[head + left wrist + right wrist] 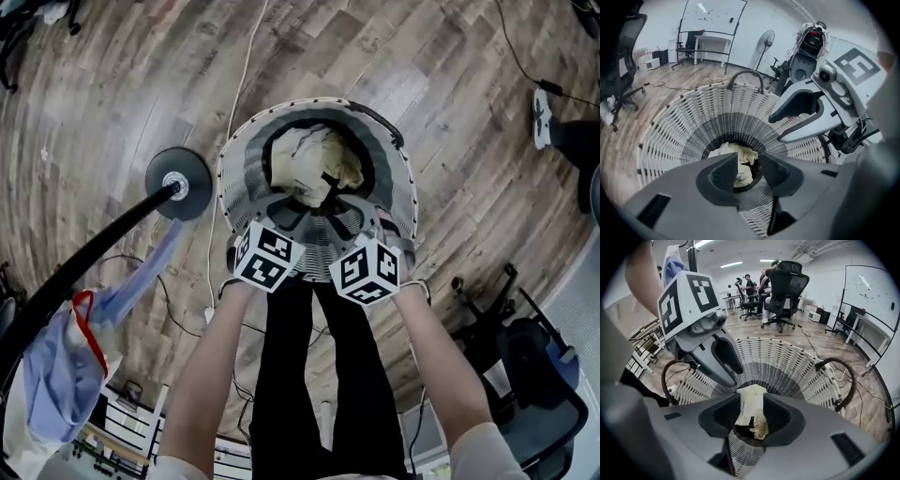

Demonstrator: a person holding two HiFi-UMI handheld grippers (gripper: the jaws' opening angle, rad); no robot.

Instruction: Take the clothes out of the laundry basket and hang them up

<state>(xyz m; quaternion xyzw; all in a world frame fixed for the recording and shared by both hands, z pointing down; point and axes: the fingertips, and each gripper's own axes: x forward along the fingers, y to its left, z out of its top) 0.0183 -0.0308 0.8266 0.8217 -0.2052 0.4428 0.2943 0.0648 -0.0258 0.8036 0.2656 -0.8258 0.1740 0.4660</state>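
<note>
Blue garment (56, 366) with red trim hung on the rack pole, up close at left. Both claws sat side by side over the near rim of the laundry basket (239, 178), aimed down into it. Left gripper (749, 171): jaws apart, nothing clamped. Right gripper (751, 416): jaws apart, empty too. Cream garment (314, 164) lay crumpled at the basket bottom, untouched. Rack base (178, 183) stood on the wood floor just left of the basket.

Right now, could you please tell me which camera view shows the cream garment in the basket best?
The head view: looking straight down, it shows most of the crumpled cream garment in the basket. The left gripper view shows only a sliver between its tongs; the right gripper view, a wider strip.
</note>
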